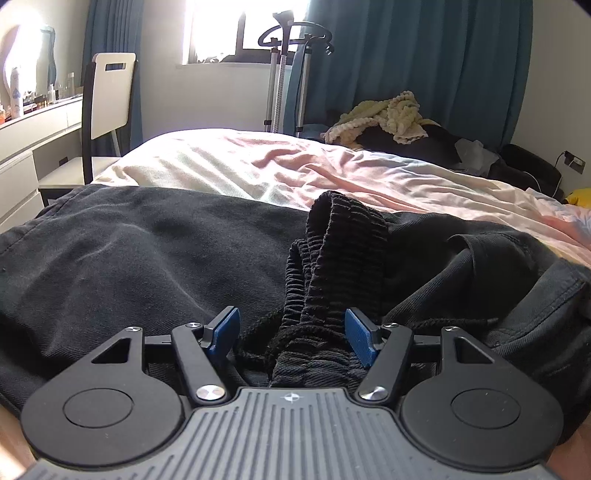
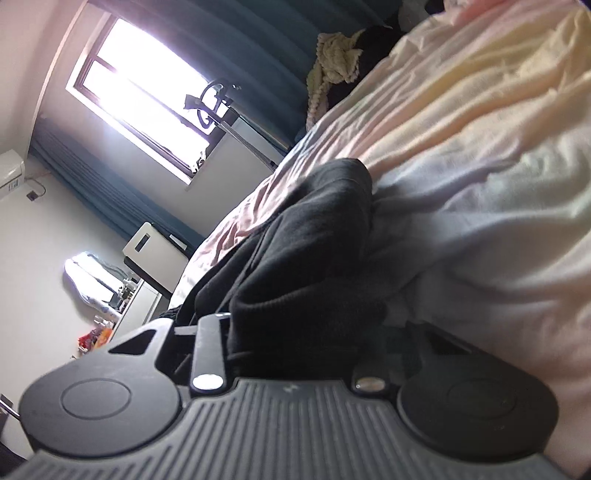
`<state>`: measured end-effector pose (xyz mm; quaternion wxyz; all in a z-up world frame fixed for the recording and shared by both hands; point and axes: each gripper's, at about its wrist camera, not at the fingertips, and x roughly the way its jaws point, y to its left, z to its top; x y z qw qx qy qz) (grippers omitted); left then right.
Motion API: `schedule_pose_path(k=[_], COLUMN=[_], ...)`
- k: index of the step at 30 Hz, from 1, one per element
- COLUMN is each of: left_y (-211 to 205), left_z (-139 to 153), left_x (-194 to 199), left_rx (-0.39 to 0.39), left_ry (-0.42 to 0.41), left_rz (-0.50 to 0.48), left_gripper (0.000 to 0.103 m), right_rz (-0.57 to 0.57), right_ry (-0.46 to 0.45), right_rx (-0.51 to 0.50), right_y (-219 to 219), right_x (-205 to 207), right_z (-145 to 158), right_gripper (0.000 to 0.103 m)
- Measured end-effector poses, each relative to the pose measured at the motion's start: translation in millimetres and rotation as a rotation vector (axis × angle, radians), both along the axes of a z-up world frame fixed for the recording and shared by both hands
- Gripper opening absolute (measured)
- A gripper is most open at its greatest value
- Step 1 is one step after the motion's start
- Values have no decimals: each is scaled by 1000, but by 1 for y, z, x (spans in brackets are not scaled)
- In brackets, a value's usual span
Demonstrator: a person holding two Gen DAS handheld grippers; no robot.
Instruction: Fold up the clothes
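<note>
One pair of black trousers (image 1: 147, 251) lies spread on one bed with a pale pink sheet (image 1: 332, 166). The left gripper (image 1: 291, 332) has its two blue pads apart, the ribbed elastic waistband (image 1: 332, 266) between them, apparently unpinched. The right gripper (image 2: 295, 332) is buried in black cloth; its jaws cannot be judged. One white chair (image 1: 110, 92) stands beyond.

A wrinkled pale sheet (image 1: 332, 166) covers the bed, and at its far corner lies a heap of cream knitted blanket (image 1: 384, 118) on something dark. Behind it hang teal curtains (image 1: 424, 66) beside a bright window (image 1: 236, 29) — a garment steamer stand (image 1: 284, 74) in front. At left stand a white chair (image 1: 110, 92) and a white dresser (image 1: 33, 140) — small bottles on top.
</note>
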<state>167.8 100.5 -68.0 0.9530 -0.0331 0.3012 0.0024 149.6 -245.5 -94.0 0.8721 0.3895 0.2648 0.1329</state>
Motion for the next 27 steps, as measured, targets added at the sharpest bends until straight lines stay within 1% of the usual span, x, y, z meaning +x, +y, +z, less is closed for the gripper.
schedule_pose_path(k=[2, 4, 6, 8, 10, 13, 14, 16, 21, 27], left_y=[-3, -7, -16, -28, -42, -68, -78, -93, -141, -203], left_z=[1, 4, 8, 9, 8, 7, 8, 9, 10, 2], left_x=[-2, -4, -7, -13, -17, -23, -24, -26, -30, -36], left_rx=[6, 3, 16, 32, 38, 93, 108, 110, 105, 73], left_ry=[-4, -6, -15, -29, -28, -36, -35, -26, -11, -3], left_rz=[2, 2, -4, -7, -4, -22, -35, -63, -136, -258], left_gripper=[68, 68, 67, 67, 66, 66, 66, 66, 66, 66], right_rz=[-13, -27, -44, -60, -76, -105, -119, -146, -213, -323], right_ry=[-40, -82, -120, -136, -151, -136, -131, -131, -212, -258], right_rx=[-17, -34, -30, -4, -39, 2, 15, 33, 8, 25], right_y=[2, 4, 3, -5, -10, -27, -34, -46, -78, -129], right_x=[-5, -9, -13, -16, -20, -27, -29, -36, -63, -97], right_z=[14, 28, 43, 53, 64, 68, 69, 71, 91, 106], right_gripper=[28, 26, 25, 25, 24, 24, 24, 24, 24, 24])
